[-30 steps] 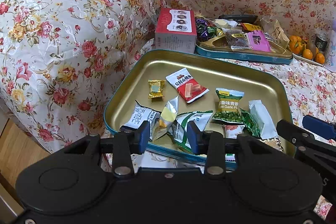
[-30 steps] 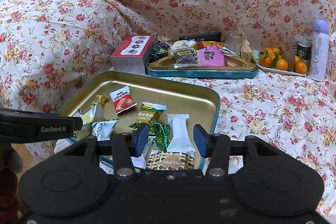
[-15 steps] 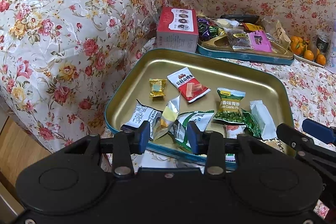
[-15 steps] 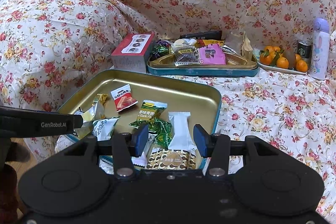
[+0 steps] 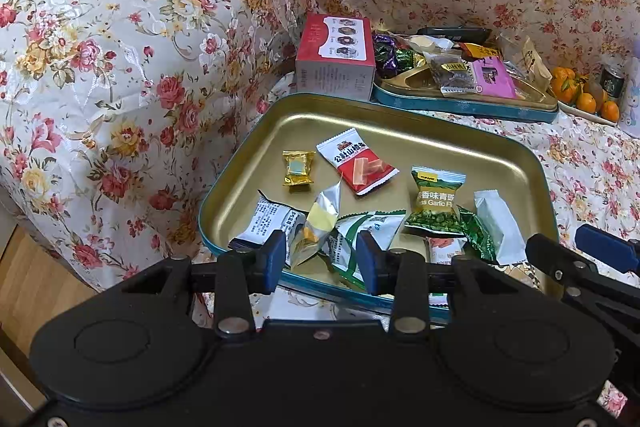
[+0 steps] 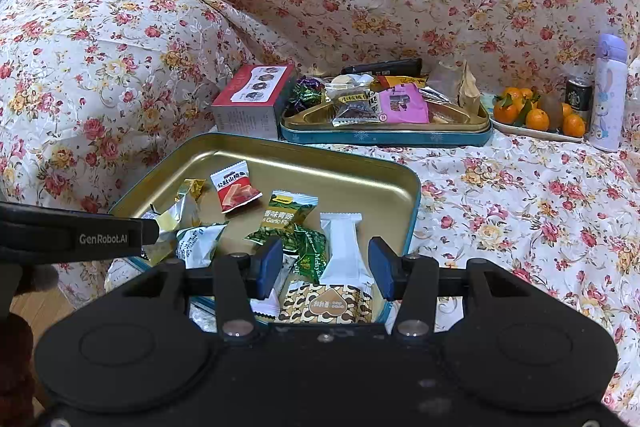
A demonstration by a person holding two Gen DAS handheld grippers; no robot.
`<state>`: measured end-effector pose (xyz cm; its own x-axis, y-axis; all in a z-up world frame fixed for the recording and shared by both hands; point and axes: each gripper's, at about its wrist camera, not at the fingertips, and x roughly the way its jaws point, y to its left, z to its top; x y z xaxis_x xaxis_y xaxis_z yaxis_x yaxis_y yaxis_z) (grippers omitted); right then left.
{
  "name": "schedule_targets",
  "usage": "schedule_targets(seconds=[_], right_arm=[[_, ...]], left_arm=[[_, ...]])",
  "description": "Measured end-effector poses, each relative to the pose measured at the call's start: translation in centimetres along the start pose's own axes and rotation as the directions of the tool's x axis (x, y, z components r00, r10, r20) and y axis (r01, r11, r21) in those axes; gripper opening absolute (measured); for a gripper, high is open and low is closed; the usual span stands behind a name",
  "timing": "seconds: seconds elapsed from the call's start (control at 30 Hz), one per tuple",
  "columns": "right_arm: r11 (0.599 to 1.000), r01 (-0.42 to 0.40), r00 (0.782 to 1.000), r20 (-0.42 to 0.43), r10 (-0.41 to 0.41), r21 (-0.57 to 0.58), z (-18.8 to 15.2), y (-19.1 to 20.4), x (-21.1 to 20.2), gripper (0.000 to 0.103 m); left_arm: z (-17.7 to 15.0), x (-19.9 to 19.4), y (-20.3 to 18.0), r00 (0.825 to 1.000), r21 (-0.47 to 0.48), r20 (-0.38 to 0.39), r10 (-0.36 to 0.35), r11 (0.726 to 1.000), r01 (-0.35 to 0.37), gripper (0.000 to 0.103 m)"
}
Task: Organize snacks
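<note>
A gold tin tray lies on the floral-covered sofa and holds several wrapped snacks: a red packet, a gold candy, a green garlic-pea packet, a white packet. My left gripper is open and empty over the tray's near edge. My right gripper is open and empty above a brown-patterned packet. A second tin behind holds more snacks.
A red box stands left of the far tin. A plate of oranges, a dark can and a lilac bottle stand at the right. Wooden floor lies below the sofa's left edge.
Both grippers have drifted slightly; the tray sits a little lower and nearer in the right wrist view. Nothing was taken or released.
</note>
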<state>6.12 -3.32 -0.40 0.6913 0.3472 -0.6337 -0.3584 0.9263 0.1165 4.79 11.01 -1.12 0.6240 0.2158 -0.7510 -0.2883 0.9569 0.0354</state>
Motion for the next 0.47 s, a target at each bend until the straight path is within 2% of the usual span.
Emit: schedule_targets(seconds=[0.47], right_arm=[[1.0, 0.006, 1.0, 0.003, -0.006, 0.007, -0.11, 0.01, -0.03, 0.05]], left_arm=[[-0.02, -0.41, -0.13, 1.0, 0.0, 0.02, 0.014, 1.0, -0.014, 0.047]])
